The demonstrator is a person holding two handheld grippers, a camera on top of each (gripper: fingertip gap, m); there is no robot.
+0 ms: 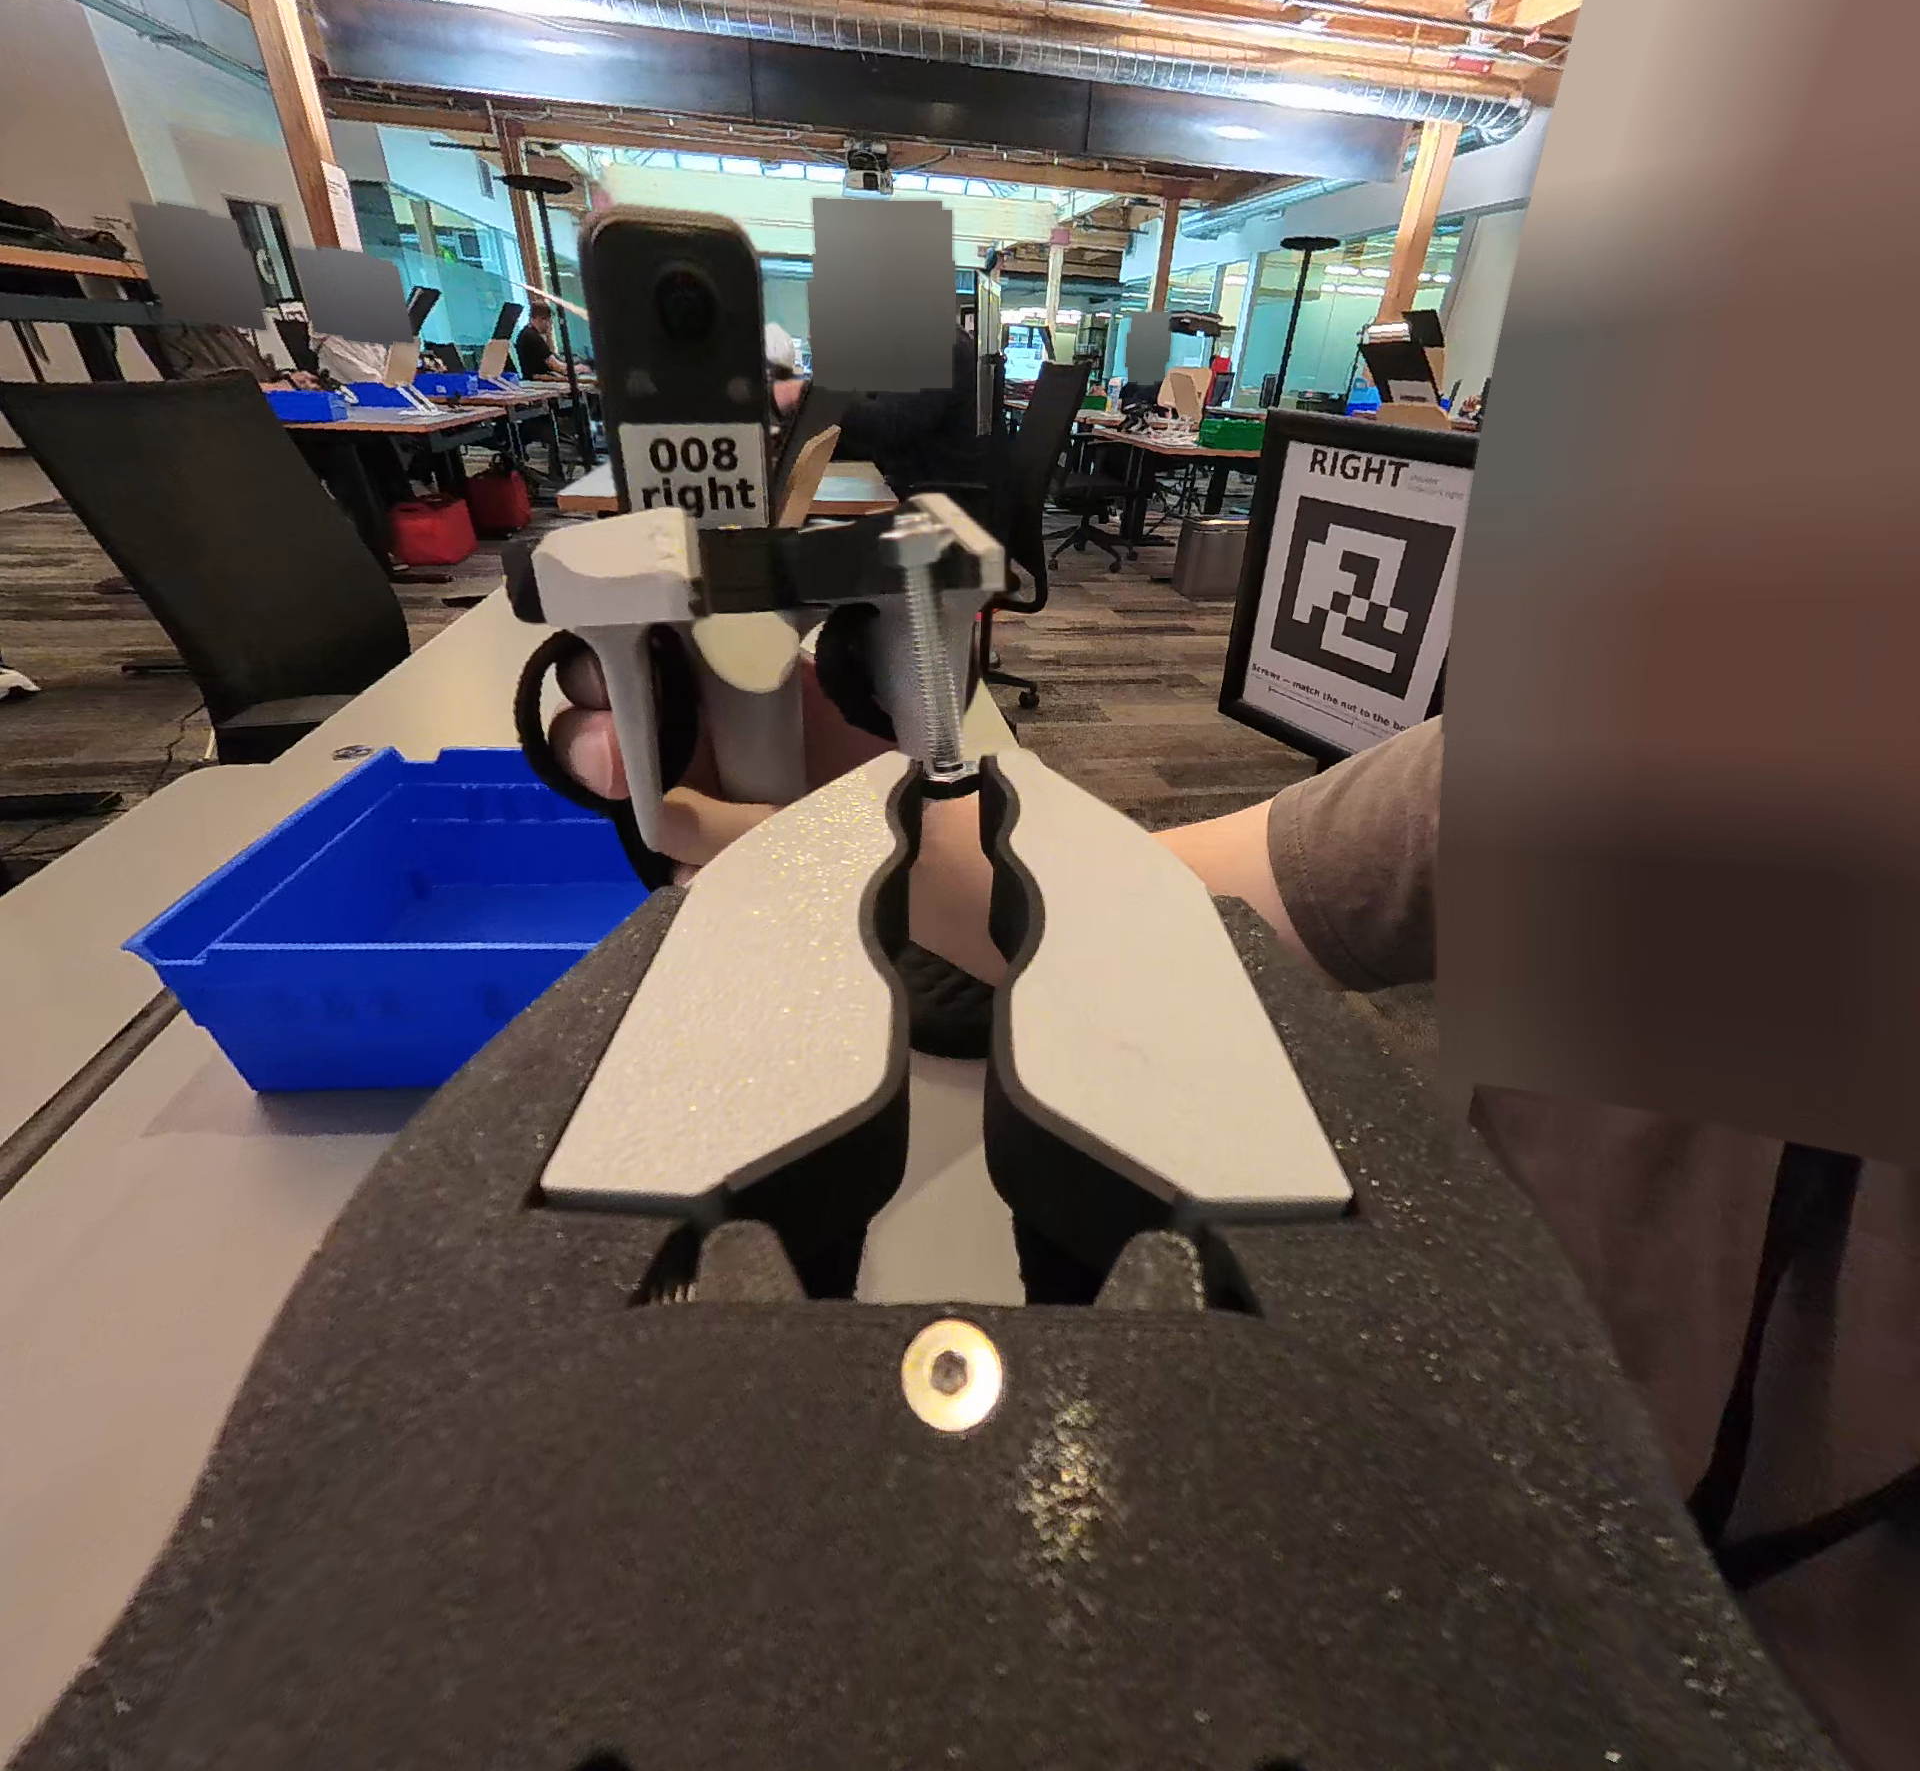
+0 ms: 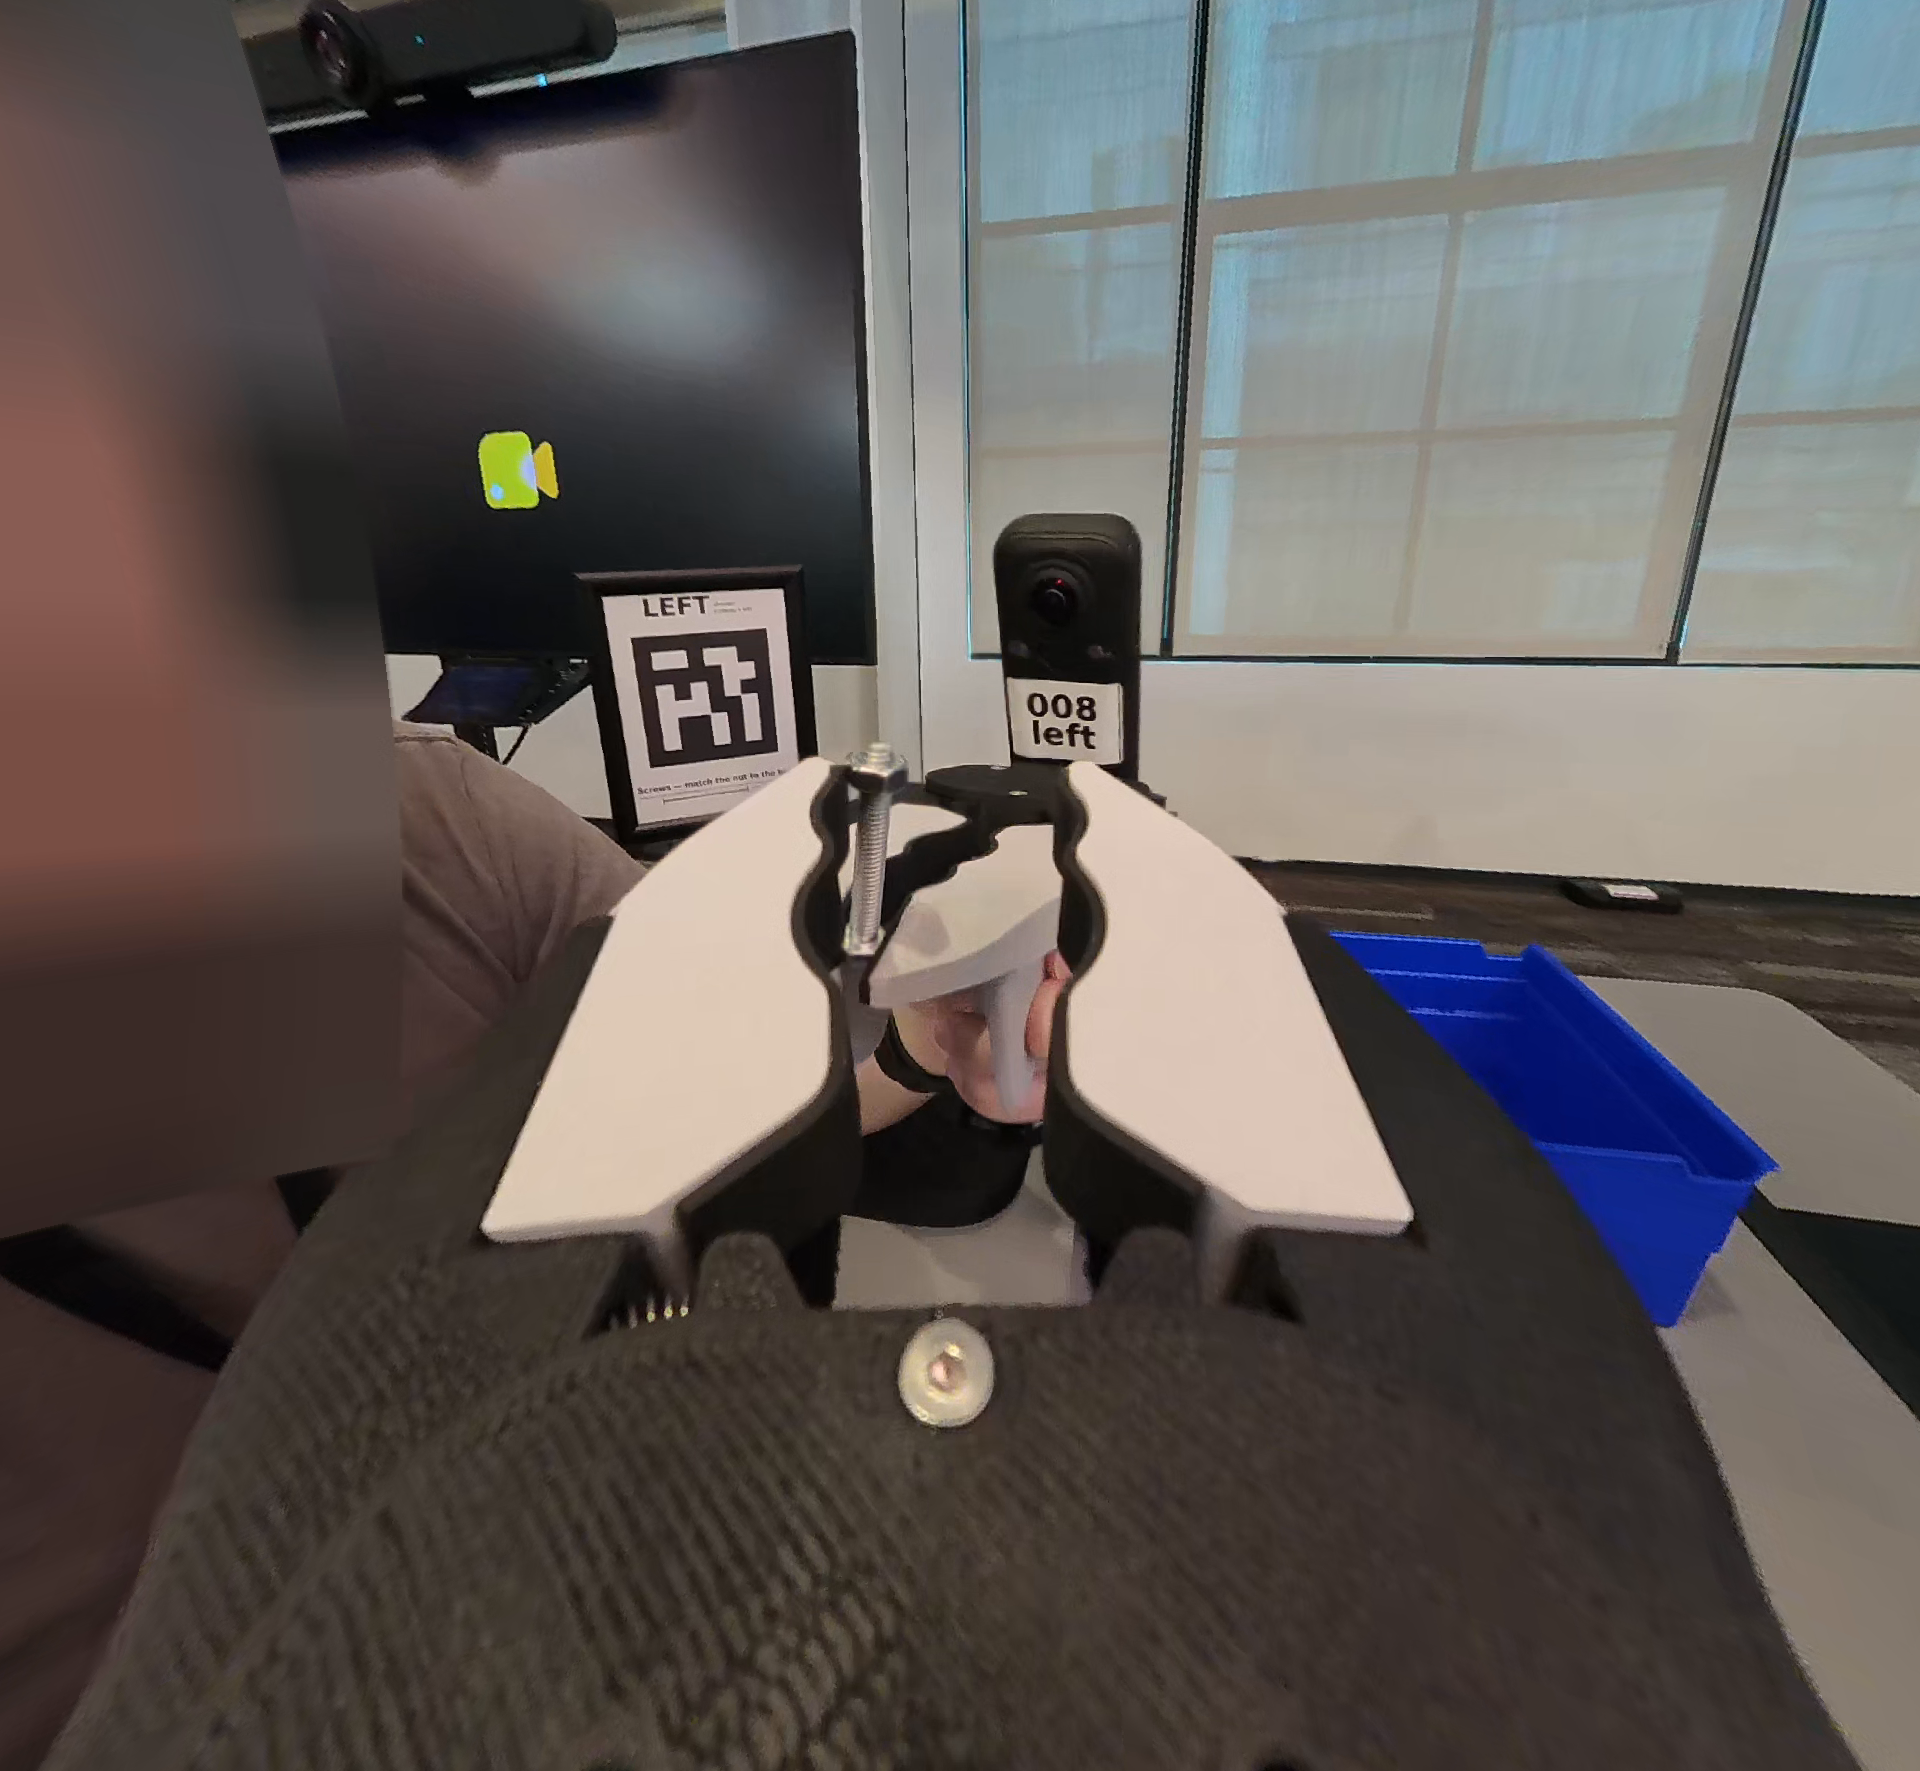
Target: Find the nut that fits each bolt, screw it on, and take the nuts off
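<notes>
While pinched by both grippers, threaded steel bolt (image 1: pixel 928 661).

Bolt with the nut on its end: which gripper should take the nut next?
Right, probably. The left gripper is shut on the bolt at its lower end, holding it; the right gripper is open, with the nut just beside one fingertip.

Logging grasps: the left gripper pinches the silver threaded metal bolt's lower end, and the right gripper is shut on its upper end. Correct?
The right part is wrong: in the right wrist view the right gripper stands open, the silver threaded metal bolt beside one finger. The left gripper pinches its lower end.
</notes>
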